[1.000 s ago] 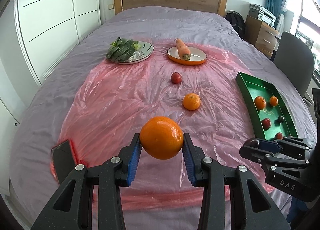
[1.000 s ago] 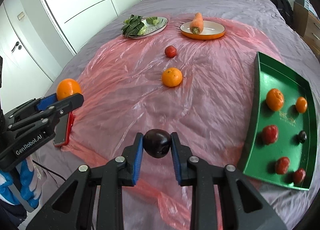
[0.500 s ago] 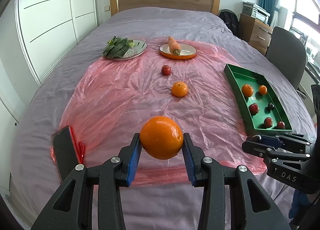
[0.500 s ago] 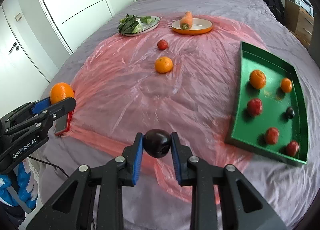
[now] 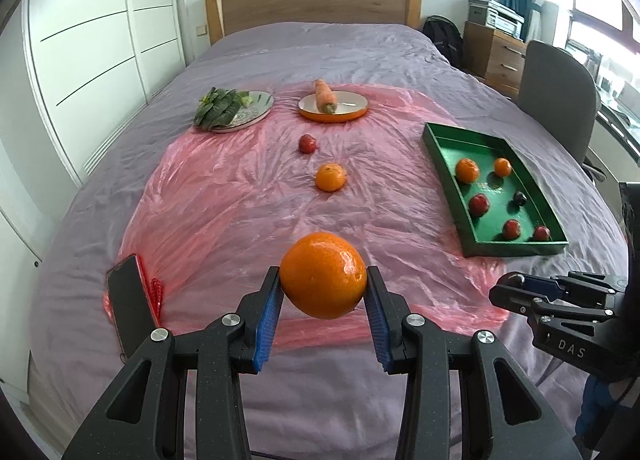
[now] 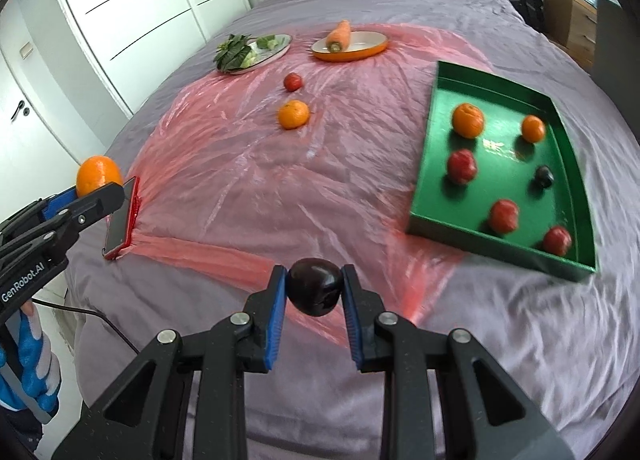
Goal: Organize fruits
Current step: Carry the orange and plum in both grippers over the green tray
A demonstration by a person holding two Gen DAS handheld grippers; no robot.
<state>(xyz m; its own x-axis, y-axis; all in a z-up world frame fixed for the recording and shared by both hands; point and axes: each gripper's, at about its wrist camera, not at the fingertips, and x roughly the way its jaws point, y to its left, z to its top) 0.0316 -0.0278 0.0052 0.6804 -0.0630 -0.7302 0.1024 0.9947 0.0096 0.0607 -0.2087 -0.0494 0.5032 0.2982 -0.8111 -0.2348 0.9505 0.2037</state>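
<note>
My left gripper (image 5: 323, 300) is shut on a large orange (image 5: 323, 275), held in the air above the near edge of the pink plastic sheet (image 5: 240, 211). My right gripper (image 6: 314, 296) is shut on a dark plum (image 6: 315, 286) over the purple bedcover, left of and nearer than the green tray (image 6: 568, 139). The tray holds two oranges, red fruits and a dark plum. On the sheet lie a loose orange (image 5: 330, 177) and a red fruit (image 5: 307, 143). From the right wrist view the left gripper (image 6: 86, 195) with its orange (image 6: 98, 175) shows at far left.
A plate of leafy greens (image 5: 234, 109) and an orange plate with a carrot (image 5: 332, 103) stand at the far end of the sheet. A phone in a red case (image 5: 130, 300) lies at the sheet's near left corner. A grey chair (image 5: 560, 99) stands right of the bed.
Both grippers have drawn back toward the foot of the bed with their fruits still held; the tray and plates look farther away.
</note>
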